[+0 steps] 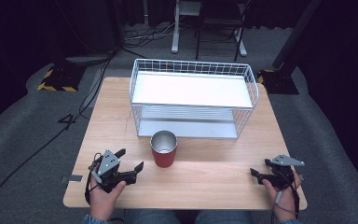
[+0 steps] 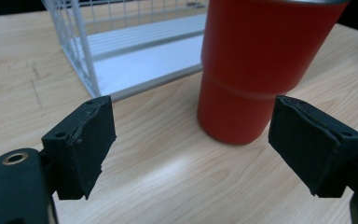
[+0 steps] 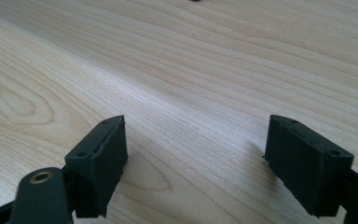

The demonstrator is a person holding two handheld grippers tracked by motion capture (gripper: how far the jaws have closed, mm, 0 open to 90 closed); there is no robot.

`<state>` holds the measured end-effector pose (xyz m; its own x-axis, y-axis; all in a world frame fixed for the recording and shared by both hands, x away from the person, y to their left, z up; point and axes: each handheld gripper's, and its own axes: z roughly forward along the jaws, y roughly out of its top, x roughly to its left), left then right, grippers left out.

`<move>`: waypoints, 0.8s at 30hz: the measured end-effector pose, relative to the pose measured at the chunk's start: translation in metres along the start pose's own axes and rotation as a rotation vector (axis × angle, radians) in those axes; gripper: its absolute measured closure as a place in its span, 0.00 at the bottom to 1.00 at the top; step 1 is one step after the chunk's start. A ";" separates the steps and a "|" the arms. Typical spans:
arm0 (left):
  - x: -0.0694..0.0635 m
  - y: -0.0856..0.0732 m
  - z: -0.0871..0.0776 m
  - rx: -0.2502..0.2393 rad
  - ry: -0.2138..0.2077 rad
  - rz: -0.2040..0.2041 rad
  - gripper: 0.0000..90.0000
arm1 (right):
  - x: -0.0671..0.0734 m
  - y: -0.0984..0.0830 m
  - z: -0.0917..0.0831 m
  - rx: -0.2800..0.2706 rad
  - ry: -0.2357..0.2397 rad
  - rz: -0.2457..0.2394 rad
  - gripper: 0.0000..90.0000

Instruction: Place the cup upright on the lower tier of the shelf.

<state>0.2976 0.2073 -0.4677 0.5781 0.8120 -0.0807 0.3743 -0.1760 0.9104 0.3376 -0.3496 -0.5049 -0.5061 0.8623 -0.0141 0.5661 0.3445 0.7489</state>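
The left gripper sits at the near left of the wooden table, held in the person's left hand. Its jaws stand wide apart and empty, aimed toward the table's middle. In the left gripper view, the red tumbler stands just ahead of the jaws, offset toward the right-hand jaw, not touching either.

From above, the red tumbler stands upright near the table's centre, open mouth up, just right of the left gripper and directly in front of the white wire rack, near its lower shelf but apart from it.

The right gripper rests at the near right edge, well apart from the tumbler. Its jaws are spread open over bare wood in the right gripper view.
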 end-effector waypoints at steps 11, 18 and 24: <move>-0.021 0.003 0.017 -0.042 -0.055 0.050 0.17 | 0.000 0.000 0.000 -0.003 -0.007 -0.002 0.23; -0.029 0.006 0.028 -0.032 -0.081 0.045 0.17 | 0.000 0.000 0.000 -0.005 -0.011 -0.003 0.23; -0.033 0.007 0.037 -0.034 -0.078 0.023 0.17 | 0.000 0.000 0.000 -0.004 -0.014 0.000 0.24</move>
<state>0.3078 0.1584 -0.4740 0.6414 0.7620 -0.0899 0.3362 -0.1738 0.9256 0.3372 -0.3492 -0.5049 -0.4973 0.8673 -0.0235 0.5633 0.3433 0.7515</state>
